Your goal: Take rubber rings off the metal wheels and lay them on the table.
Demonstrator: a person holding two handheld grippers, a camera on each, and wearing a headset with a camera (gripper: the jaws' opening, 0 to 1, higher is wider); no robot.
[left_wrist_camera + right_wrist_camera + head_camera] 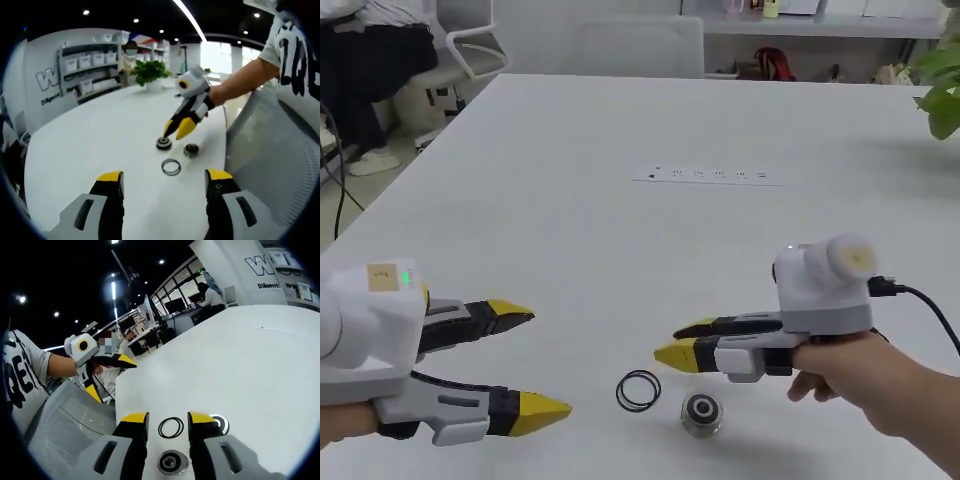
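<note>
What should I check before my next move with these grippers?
1. Jaws of right gripper apart, holding nothing: ok.
2. Jaws of left gripper wide apart, holding nothing: ok.
3. Removed black rubber rings lying flat on the table: ok.
4. The near metal wheel standing apart from the rings and both grippers: ok.
5. Whether the far metal wheel, close to the right gripper's tips, carries rubber: cannot tell.
</note>
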